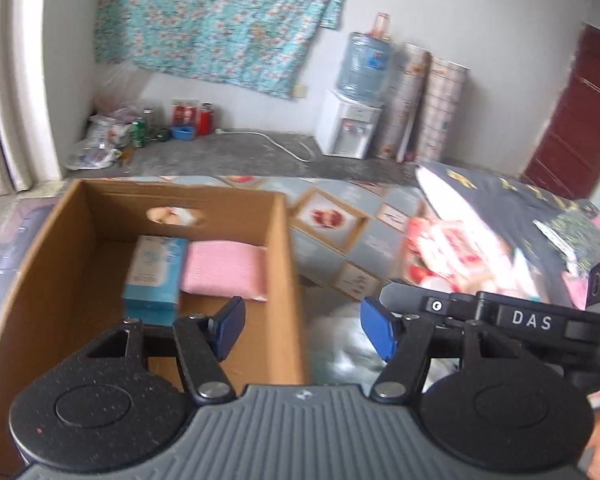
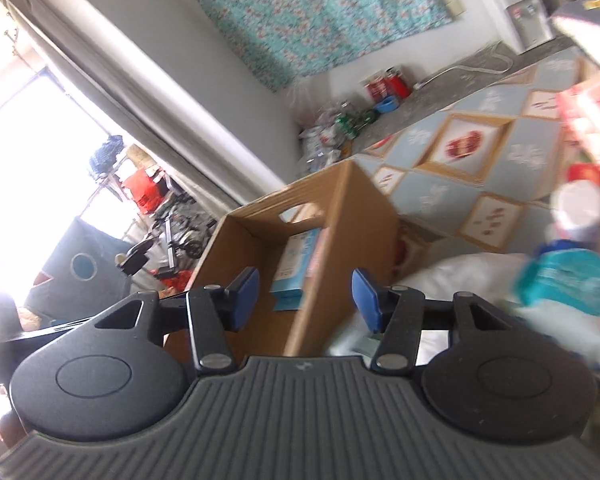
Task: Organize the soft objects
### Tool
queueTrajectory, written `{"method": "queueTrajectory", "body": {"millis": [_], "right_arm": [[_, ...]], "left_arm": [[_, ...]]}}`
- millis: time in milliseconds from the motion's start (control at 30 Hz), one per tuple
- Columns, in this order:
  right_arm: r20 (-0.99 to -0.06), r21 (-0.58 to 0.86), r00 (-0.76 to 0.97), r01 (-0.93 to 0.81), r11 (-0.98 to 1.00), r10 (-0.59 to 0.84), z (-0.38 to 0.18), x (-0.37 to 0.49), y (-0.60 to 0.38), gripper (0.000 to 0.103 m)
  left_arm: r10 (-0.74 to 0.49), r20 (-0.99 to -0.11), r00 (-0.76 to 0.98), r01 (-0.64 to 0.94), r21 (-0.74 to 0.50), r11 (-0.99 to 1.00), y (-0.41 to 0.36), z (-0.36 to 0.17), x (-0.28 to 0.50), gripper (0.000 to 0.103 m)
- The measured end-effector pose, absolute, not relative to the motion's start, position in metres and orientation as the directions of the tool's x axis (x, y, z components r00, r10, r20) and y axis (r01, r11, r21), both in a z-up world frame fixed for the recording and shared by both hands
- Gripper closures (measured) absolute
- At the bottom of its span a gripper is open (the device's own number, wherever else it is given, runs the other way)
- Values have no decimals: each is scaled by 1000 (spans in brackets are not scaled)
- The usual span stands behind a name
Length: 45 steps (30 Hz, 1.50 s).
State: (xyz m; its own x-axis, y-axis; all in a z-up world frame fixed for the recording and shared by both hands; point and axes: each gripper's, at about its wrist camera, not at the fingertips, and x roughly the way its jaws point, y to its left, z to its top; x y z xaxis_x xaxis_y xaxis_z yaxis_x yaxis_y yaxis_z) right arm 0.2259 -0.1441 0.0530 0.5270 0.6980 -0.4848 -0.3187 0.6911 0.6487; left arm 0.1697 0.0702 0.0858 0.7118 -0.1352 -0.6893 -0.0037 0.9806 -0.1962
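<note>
Step in hand, I judge: btwn placements. Both grippers are hanging empty over the near right wall of the open brown cardboard box [image 1: 284, 280], which is sitting on the patterned floor mat [image 1: 328, 216]. Already inside, against the far wall: a blue-and-white soft pack [image 1: 156, 272] w/ a folded pink cloth [image 1: 224, 272] touching its right side.

Left gripper [image 1: 302, 326]: jaws fairly wide, nothing btwn the pads, pointing down. Right gripper [image 2: 304, 300]: jaws moderately apart, empty, view rolled.

Next move probably calls for swinging right to the blurry white and teal soft items [image 2: 556, 280] just beside the box, then closing on one.
</note>
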Motion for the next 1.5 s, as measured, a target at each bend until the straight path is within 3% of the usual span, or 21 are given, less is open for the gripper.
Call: {"method": "queueTrajectory", "body": {"millis": [533, 733, 967, 1233, 1500], "right_arm": [[-619, 529, 642, -84, 845, 452, 5, 176, -331, 49], [-587, 503, 701, -76, 861, 405, 21, 179, -367, 49], [-556, 536, 770, 42, 843, 315, 32, 221, -433, 36], [-671, 610, 640, 189, 770, 374, -14, 313, -487, 36], [-708, 638, 546, 223, 737, 448, -47, 344, -484, 38]], "left_arm": [[-336, -695, 636, 204, -268, 941, -73, 31, 172, 41], [-343, -704, 622, 221, -262, 939, -101, 29, 197, 44], [-470, -667, 578, 362, -307, 880, -153, 51, 255, 43], [-539, -746, 390, 440, -363, 821, -225, 19, 325, 45], [-515, -803, 302, 396, -386, 833, -246, -12, 363, 62]]}}
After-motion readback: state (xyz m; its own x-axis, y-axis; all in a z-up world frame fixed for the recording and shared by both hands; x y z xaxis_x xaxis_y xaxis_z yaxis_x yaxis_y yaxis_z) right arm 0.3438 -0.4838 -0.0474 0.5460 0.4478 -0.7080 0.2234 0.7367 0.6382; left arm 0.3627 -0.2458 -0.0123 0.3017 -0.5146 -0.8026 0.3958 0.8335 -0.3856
